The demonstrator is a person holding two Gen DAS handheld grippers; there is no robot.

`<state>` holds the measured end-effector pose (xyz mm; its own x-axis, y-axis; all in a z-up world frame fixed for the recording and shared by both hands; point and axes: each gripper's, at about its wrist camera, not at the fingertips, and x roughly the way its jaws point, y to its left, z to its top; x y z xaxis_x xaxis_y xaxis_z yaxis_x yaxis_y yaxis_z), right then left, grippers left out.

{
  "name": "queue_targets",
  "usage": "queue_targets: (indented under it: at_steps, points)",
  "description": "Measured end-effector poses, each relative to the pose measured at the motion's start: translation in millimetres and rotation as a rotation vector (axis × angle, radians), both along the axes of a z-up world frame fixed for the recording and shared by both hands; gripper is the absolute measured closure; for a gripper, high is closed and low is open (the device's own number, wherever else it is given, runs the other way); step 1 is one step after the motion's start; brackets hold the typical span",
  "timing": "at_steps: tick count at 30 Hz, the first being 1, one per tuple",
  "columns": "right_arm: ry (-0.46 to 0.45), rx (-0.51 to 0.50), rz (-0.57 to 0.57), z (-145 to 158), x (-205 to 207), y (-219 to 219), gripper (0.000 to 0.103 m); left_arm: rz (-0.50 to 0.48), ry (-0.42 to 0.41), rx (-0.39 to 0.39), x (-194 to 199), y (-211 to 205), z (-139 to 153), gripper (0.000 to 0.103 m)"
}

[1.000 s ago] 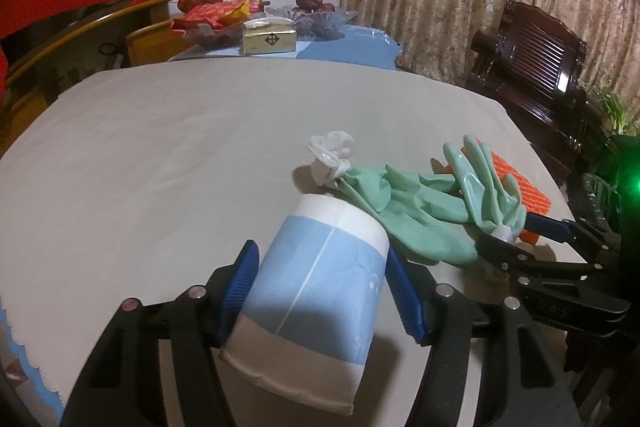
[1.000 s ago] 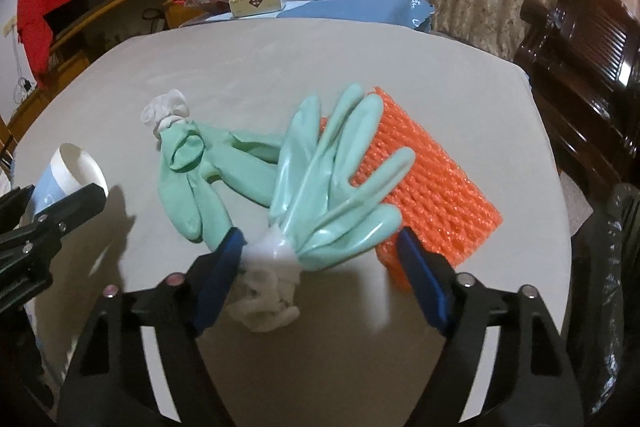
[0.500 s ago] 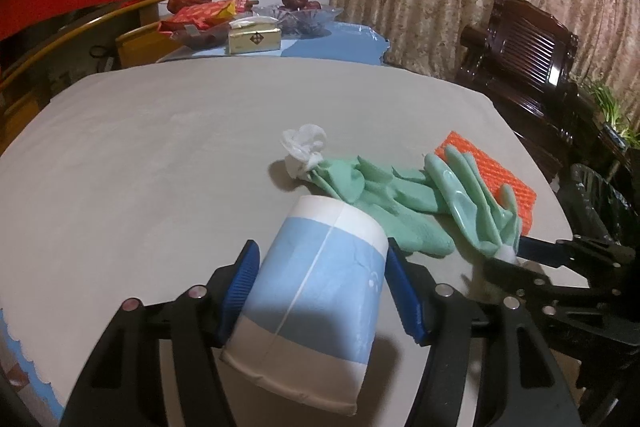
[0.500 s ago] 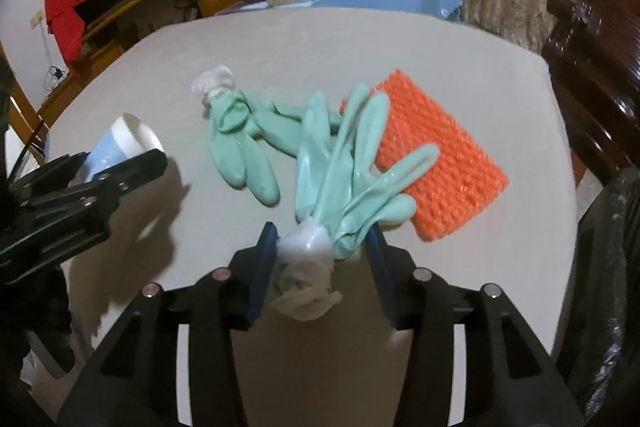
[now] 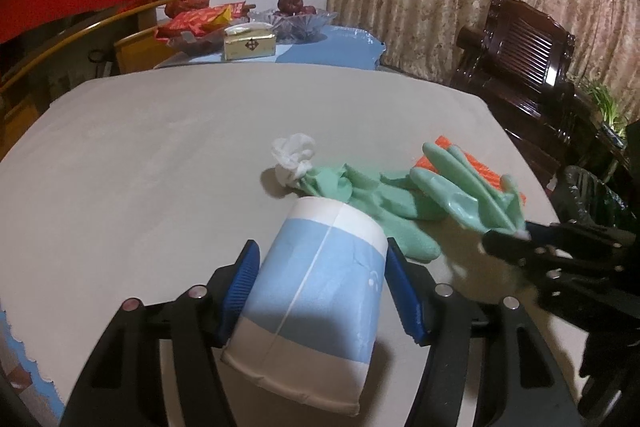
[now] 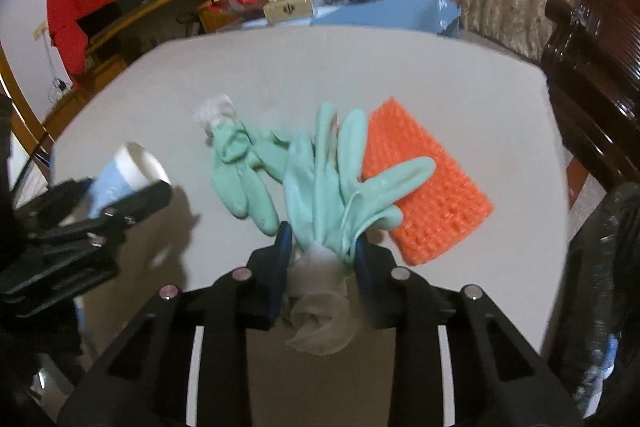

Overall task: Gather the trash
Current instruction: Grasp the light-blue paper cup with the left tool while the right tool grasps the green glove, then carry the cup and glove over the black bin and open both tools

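My left gripper [image 5: 320, 287] is shut on a blue and white paper cup [image 5: 312, 307], held tilted above the grey table [image 5: 160, 147]. My right gripper [image 6: 322, 259] is shut on the white cuff of a green rubber glove [image 6: 336, 187] and lifts it off the table; it shows in the left wrist view [image 5: 468, 195] too. A second green glove [image 6: 240, 171] with a white cuff lies flat on the table to its left. An orange foam net [image 6: 424, 195] lies under and right of the held glove.
A black trash bag [image 6: 600, 287] hangs at the table's right edge. At the far end stand a tissue box [image 5: 250, 45], snack packets [image 5: 200, 19] and a glass fruit bowl [image 5: 294, 19]. A dark wooden chair [image 5: 524, 67] stands to the right.
My right gripper has closed on the glove's cuff and raised it from the table. My left gripper keeps hold of the cup and has barely moved.
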<state>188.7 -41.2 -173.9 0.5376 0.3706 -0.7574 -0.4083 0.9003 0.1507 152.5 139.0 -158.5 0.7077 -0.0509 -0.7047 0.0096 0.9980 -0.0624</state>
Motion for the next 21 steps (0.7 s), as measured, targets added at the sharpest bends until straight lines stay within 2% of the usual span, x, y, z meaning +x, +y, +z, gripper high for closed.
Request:
queue_targets:
  at_steps: [7,15,21]
  points:
    - [-0.072,0.058,0.005,42,-16,-20,0.075,-0.026,-0.035,-0.023,-1,-16,21,0.041]
    - [-0.136,0.074,-0.066,76,-25,-56,0.075,-0.053,-0.078,-0.019,-1,-41,49,0.042]
    - [-0.194,0.070,-0.147,100,-38,-99,0.075,-0.099,-0.113,-0.019,1,-70,72,0.042]
